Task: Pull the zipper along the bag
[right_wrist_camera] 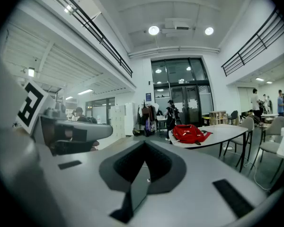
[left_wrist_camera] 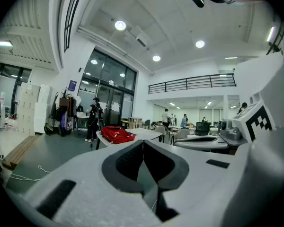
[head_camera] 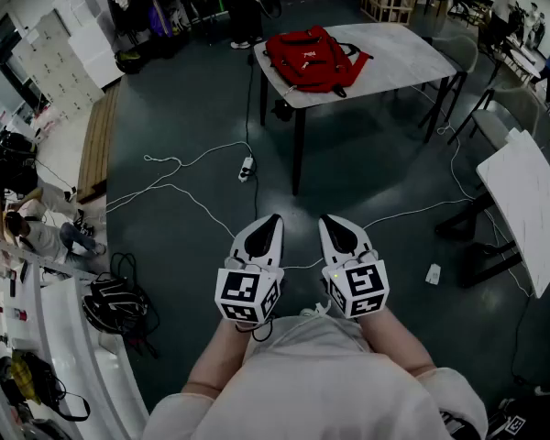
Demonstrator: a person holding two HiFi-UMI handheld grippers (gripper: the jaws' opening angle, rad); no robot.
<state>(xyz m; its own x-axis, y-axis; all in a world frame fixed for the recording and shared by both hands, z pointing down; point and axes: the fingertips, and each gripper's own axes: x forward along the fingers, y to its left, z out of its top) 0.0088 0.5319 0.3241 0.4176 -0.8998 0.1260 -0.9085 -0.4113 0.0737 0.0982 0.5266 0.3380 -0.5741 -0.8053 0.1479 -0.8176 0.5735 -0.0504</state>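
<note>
A red bag (head_camera: 307, 60) with dark straps was seen lying slumped on a pale table (head_camera: 403, 49), well apart from both grippers. The left gripper (head_camera: 273, 218) and the right gripper (head_camera: 328, 220) were held with jaws pressed together, nothing pinched between them.

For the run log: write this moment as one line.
stage: zipper pull not begun | left gripper: shut, empty | right gripper: shut, empty | red bag: on table, far ahead, untouched
</note>
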